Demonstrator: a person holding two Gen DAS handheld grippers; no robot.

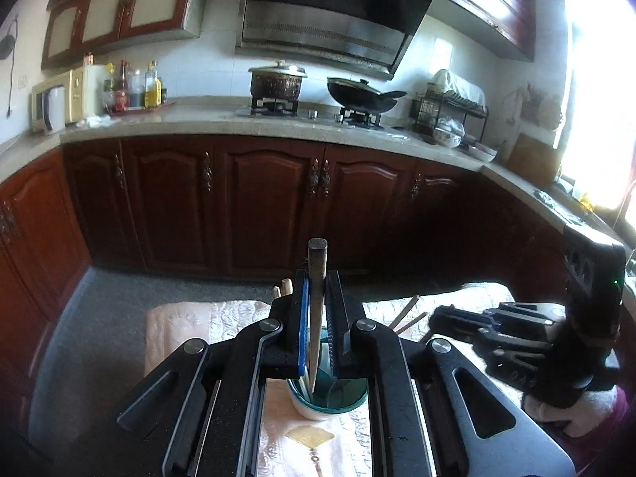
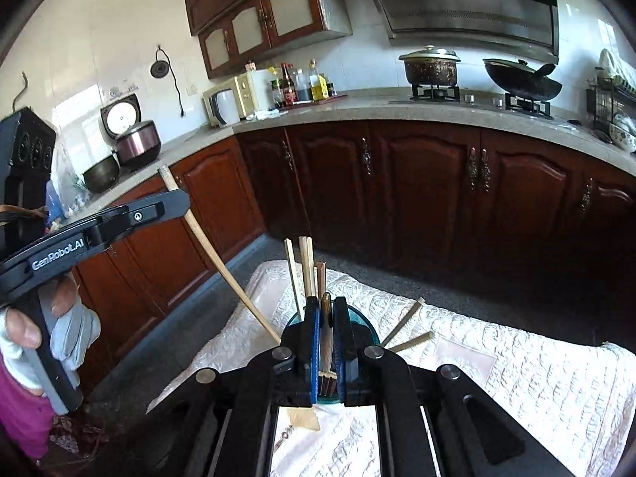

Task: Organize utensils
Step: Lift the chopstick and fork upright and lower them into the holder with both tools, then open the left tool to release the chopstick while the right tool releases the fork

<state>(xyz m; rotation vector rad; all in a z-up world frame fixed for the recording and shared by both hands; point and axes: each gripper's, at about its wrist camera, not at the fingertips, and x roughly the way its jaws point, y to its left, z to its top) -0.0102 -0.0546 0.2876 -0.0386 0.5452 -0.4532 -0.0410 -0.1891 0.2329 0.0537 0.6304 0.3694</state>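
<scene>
Kitchen, mid-sort: left tool [image 1: 317, 318] clenched on dark-tipped chopstick [image 1: 317, 278], right tool [image 2: 326, 342] clenched on another chopstick [image 2: 326, 330], both above teal cup [image 1: 330, 401]. Several chopsticks [image 2: 306, 264] already stand in cup; two loose chopsticks [image 2: 409, 330] lie on cloth-covered surface [image 2: 516, 377].

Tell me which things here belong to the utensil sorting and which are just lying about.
Job:
- left hand-held gripper, shut on a chopstick
- right hand-held gripper, shut on a dark chopstick
- teal cup holding chopsticks
- loose chopsticks on the cloth

Lying about:
- pot
- wok
- bottles
- microwave
- dish rack
</scene>
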